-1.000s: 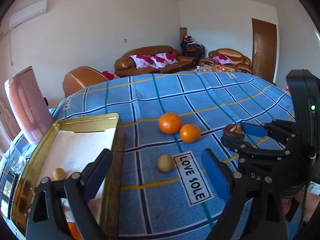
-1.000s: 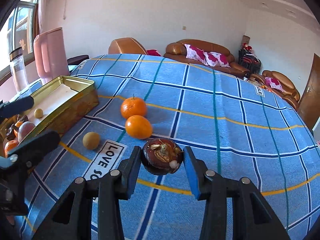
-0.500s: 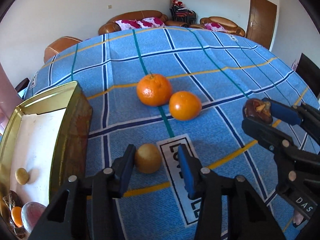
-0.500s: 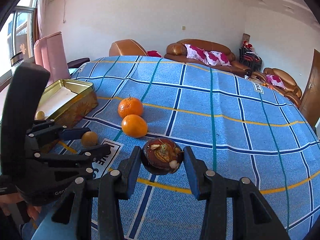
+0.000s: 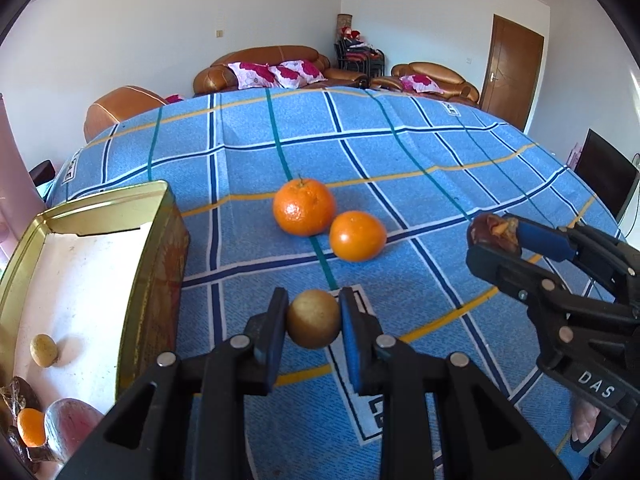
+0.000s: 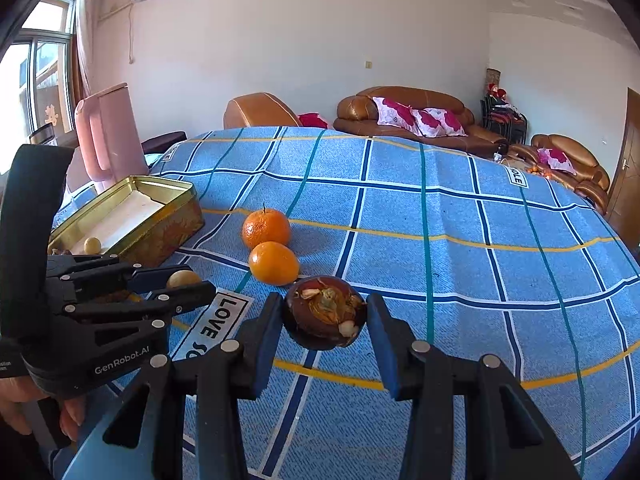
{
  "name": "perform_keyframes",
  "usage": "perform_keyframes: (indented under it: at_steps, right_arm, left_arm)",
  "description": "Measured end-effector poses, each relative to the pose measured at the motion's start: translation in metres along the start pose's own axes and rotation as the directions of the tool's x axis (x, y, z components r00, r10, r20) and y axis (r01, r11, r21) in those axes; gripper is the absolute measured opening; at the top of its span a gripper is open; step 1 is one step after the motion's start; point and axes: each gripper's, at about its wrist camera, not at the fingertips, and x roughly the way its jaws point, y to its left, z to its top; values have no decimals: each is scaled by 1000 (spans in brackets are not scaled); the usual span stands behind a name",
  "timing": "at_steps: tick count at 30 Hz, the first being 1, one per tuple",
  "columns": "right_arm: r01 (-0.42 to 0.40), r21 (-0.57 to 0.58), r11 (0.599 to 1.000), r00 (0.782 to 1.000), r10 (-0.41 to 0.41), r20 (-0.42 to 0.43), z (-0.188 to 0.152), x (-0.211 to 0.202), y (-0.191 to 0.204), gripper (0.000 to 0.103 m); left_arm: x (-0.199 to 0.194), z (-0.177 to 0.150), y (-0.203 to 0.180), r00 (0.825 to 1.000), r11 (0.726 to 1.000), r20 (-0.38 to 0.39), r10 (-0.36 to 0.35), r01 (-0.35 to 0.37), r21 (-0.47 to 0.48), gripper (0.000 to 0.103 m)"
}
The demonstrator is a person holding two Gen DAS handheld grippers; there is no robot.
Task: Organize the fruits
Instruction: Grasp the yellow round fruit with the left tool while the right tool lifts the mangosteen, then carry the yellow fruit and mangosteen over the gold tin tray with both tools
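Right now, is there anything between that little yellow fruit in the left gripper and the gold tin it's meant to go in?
Only the tin's own side wall. The left gripper is shut on the small yellow fruit right beside the gold tin; the cloth between them looks bare. The two oranges lie farther back, off that path.

Your left wrist camera looks forward and down along its jaws, very close over the blue checked cloth (image 5: 420,160), facing the sofa (image 5: 264,68) and the door (image 5: 514,72). Your right wrist camera stands just to its right, also low and close, turned more toward the window (image 6: 44,80). Both views share the two oranges (image 5: 304,208) (image 6: 266,228), the gold tin (image 5: 160,240) (image 6: 168,220) and the sofa; each one also sees the other gripper at its edge.
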Motion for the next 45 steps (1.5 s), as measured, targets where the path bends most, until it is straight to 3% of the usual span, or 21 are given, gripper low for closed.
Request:
perform_keyframes:
  at_steps: [19, 45]
  right_arm:
    - [-32, -37, 999, 994, 36, 107, -2, -20, 5, 45]
    - [-49, -64, 997, 974, 62, 219, -8, -38, 8, 45]
  left_arm:
    - [-34, -4, -6, 982, 999, 186, 30, -37, 31, 27]
    - [-63, -14, -8, 939, 996, 336, 73, -82, 15, 27]
